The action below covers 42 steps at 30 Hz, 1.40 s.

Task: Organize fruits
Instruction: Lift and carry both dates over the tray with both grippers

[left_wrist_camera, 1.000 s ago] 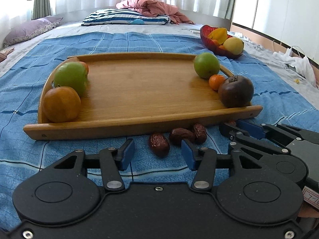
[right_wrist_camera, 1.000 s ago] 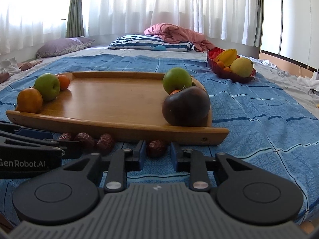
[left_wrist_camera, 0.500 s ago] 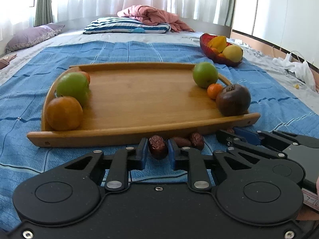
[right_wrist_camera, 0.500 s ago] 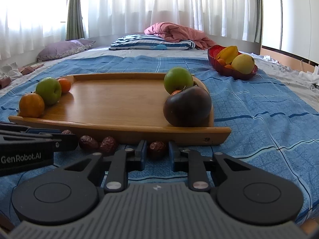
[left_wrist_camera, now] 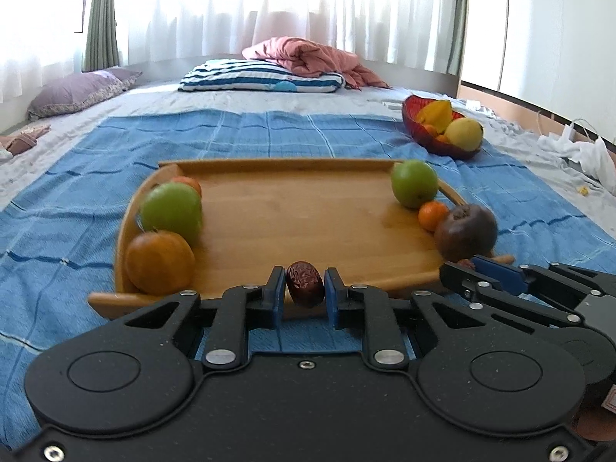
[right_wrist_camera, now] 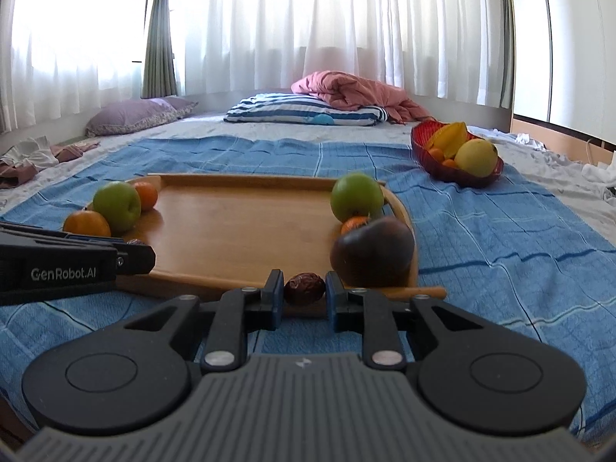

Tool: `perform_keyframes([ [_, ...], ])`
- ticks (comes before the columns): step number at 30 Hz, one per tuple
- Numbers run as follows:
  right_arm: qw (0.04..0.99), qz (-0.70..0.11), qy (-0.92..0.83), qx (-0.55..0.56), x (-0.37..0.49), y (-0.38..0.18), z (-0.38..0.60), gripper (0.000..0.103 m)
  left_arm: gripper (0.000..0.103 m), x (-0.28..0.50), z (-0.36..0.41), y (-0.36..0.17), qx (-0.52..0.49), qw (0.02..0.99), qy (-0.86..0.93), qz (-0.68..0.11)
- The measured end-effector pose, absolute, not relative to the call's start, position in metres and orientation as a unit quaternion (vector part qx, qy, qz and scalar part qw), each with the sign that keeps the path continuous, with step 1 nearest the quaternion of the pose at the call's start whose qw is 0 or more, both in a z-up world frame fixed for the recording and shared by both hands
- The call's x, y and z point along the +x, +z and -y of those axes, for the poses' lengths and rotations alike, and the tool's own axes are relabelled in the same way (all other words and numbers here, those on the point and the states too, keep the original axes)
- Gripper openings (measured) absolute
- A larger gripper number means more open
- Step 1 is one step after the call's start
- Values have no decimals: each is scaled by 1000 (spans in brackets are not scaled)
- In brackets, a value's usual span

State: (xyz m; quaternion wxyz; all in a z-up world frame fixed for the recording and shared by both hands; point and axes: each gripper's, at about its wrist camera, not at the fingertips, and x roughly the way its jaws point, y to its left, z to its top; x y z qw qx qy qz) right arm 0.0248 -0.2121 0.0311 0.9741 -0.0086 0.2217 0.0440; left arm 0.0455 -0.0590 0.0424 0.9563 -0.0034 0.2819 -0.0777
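My left gripper (left_wrist_camera: 305, 288) is shut on a wrinkled red date (left_wrist_camera: 305, 284), held just above the near rim of the wooden tray (left_wrist_camera: 308, 223). My right gripper (right_wrist_camera: 304, 290) is shut on another red date (right_wrist_camera: 304, 288) at the tray's (right_wrist_camera: 238, 231) near right corner. On the tray's left stand an orange fruit (left_wrist_camera: 159, 261), a green apple (left_wrist_camera: 171, 211) and a small orange behind them. Along its right side sit a green apple (left_wrist_camera: 414, 184), a small mandarin (left_wrist_camera: 432, 215) and a dark purple fruit (left_wrist_camera: 466, 233). In the left wrist view the right gripper (left_wrist_camera: 477, 269) shows at the right edge.
A red bowl (left_wrist_camera: 435, 142) with yellow fruit sits on the blue blanket (left_wrist_camera: 269, 131) at the back right. A striped pillow (left_wrist_camera: 261, 79) and pink quilt lie at the far end. White clothes lie at the right edge. The left gripper's body (right_wrist_camera: 57, 265) crosses the right wrist view at left.
The left jaws closed on a date lying on the blanket and lifted it up to the tray's rim. The right jaws tightened on their date and rose slightly.
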Motion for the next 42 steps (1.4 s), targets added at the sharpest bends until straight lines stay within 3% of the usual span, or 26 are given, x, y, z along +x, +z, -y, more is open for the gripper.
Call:
perform_keyframes([
  [22, 967, -252, 36, -7, 75, 15, 194, 27, 21, 98, 43, 19, -1, 950, -38, -310],
  [42, 975, -221, 30, -9, 69, 4, 193, 27, 21, 103, 41, 8, 1, 950, -35, -310],
])
